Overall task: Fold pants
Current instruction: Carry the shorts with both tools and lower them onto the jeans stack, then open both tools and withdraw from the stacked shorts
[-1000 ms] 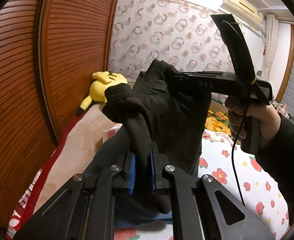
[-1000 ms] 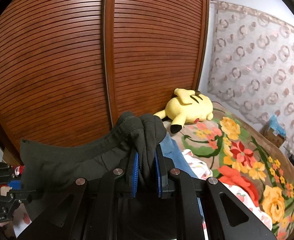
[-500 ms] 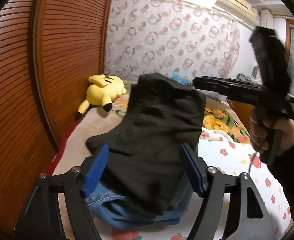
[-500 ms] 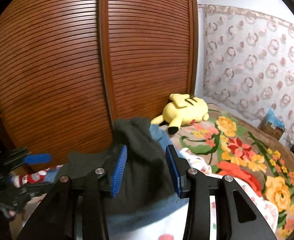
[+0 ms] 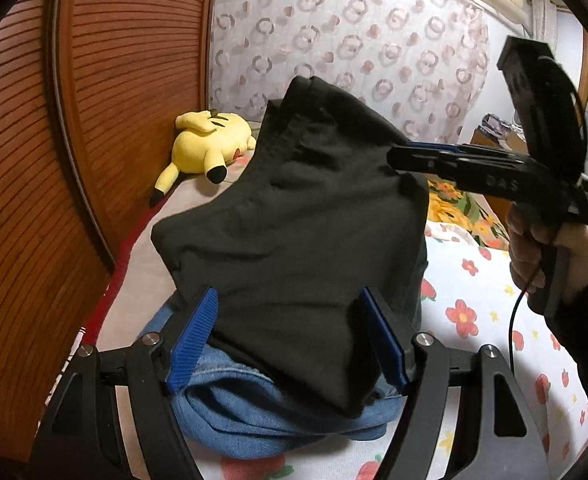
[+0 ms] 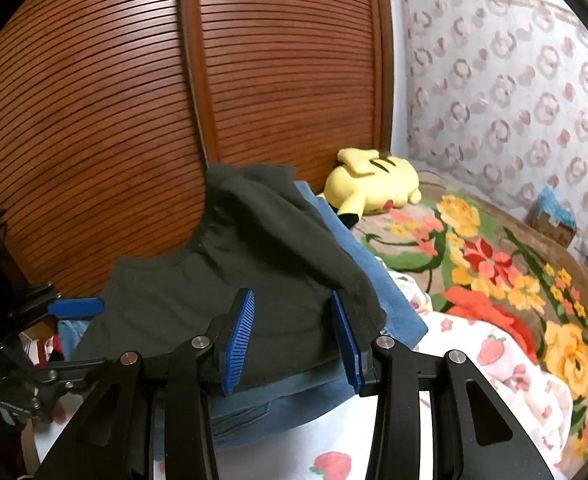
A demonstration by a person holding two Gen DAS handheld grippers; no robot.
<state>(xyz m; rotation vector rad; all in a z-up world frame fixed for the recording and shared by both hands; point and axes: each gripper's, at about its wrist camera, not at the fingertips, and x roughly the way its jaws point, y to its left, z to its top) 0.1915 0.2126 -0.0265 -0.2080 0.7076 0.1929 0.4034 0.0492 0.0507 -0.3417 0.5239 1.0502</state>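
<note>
Black pants [image 5: 294, 236] lie folded in a heap on top of blue jeans [image 5: 262, 404], which rest on the strawberry-print sheet [image 5: 490, 320] of the bed; left gripper [image 5: 286, 340] released, blue pads spread wide at either side of the near edge of the black cloth, pinching nothing; whether the pads brush the fabric cannot be told; from the left wrist view the heap fills the centre and runs toward 12 o'clock, jeans showing beneath it at 6 o'clock; right gripper [image 5: 410, 156] enters at 3 o'clock in that view, its tip at the far right edge of the pants, held in the person's right hand [image 5: 550, 256]; from the right wrist view the right gripper [image 6: 294, 332] is likewise released, pads parted with the dark cloth lying between and beyond them toward 11 o'clock; left gripper's blue pad visible at 9 o'clock there; yellow plush toy [image 6: 374, 188] lies at 1 o'clock beyond the pile, against the slatted wooden doors [image 6: 134, 100]; floral blanket [image 6: 494, 264] at 3 o'clock; ring-patterned curtain [image 5: 354, 40] behind the bed.
</note>
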